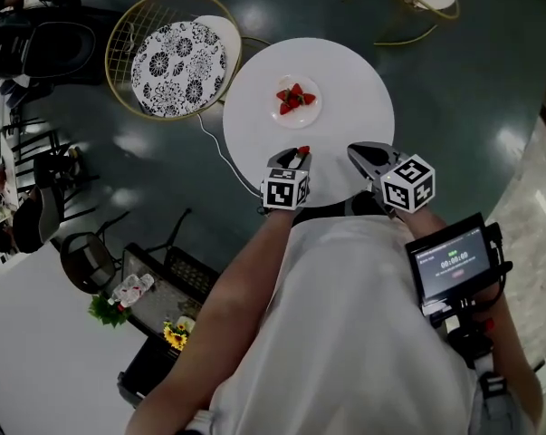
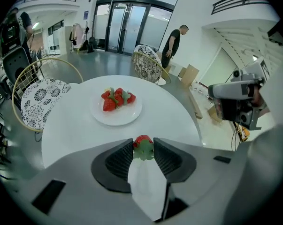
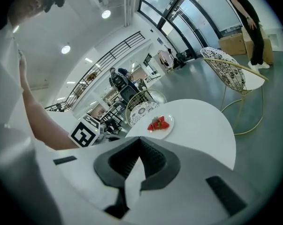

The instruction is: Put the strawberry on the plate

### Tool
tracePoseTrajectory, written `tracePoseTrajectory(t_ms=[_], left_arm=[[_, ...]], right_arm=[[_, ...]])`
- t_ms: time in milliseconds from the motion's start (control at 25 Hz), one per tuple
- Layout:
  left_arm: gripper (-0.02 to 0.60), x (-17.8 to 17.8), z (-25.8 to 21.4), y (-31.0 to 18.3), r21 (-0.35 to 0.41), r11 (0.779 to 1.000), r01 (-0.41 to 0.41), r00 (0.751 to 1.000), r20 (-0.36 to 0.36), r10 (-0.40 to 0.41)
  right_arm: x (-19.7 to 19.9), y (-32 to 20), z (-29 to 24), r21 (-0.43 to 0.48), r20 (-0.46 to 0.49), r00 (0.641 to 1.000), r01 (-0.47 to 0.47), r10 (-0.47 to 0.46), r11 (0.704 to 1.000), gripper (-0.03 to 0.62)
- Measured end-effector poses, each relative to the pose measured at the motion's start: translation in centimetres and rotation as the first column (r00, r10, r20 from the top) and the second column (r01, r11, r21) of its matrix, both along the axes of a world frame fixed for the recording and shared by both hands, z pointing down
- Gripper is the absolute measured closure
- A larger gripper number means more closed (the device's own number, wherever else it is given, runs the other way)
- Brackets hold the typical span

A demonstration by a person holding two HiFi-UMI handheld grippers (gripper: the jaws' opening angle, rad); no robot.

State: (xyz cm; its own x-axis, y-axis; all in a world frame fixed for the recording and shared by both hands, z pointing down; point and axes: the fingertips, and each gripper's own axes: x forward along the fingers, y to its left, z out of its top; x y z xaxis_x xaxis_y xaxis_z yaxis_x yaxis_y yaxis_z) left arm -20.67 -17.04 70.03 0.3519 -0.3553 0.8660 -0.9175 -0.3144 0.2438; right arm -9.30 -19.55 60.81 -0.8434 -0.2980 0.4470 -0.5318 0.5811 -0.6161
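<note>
Where the head view looks steeply down, a round, smooth white worktop point(image 1: 345, 89) carries a small round white plate point(image 1: 311, 111) near its middle, with a heap of cut red strawberries point(image 1: 293, 97) on it. At the near edge of the worktop, the left tongs point(image 1: 299, 155) pinch a small red strawberry point(image 1: 303, 150) at their tips, well apart from the plate. The right tongs point(image 1: 359, 152) sit beside them over the same edge, each pair backed by a cube of black-and-white square markers. Beside the worktop stands a gold wire-frame chair point(image 1: 128, 25) with a round black-and-white floral cushion point(image 1: 177, 68).

In the left gripper view, the ribbed black pads point(image 2: 118, 159) of the left tongs point(image 2: 143, 146) press on the strawberry point(image 2: 142, 141) from both sides, its green leafy cap facing the camera and its glossy red flesh showing above. Beyond it the plate point(image 2: 117, 117) lies flat on the worktop point(image 2: 169, 111), the heaped berries point(image 2: 117, 99) showing red flesh and green leaves.

In the right gripper view, the right tongs point(image 3: 137, 142) are pressed together at the tips with nothing between their ridged dark pads point(image 3: 153, 159). Past them the plate point(image 3: 165, 130) sits on the worktop point(image 3: 202, 125), and the left marker cube point(image 3: 85, 131) shows at the left.
</note>
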Motion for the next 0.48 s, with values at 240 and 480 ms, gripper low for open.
tracePoseTrajectory(t_ms=[240, 480], left_arm=[[0.443, 0.0, -1.1, -2.5, 0.062, 0.998, 0.027, 1.0, -0.012, -0.027], [0.443, -0.6, -0.8, -4.3, 0.07, 0.997, 0.037, 0.999, 0.003, -0.037]], right_arm=[[-0.1, -0.2, -0.1, 0.01, -0.008, 1.0, 0.019, -0.019, 1.0, 0.588], [-0.1, -0.3, -0.2, 0.0, -0.017, 1.0, 0.019, -0.019, 1.0, 0.588]])
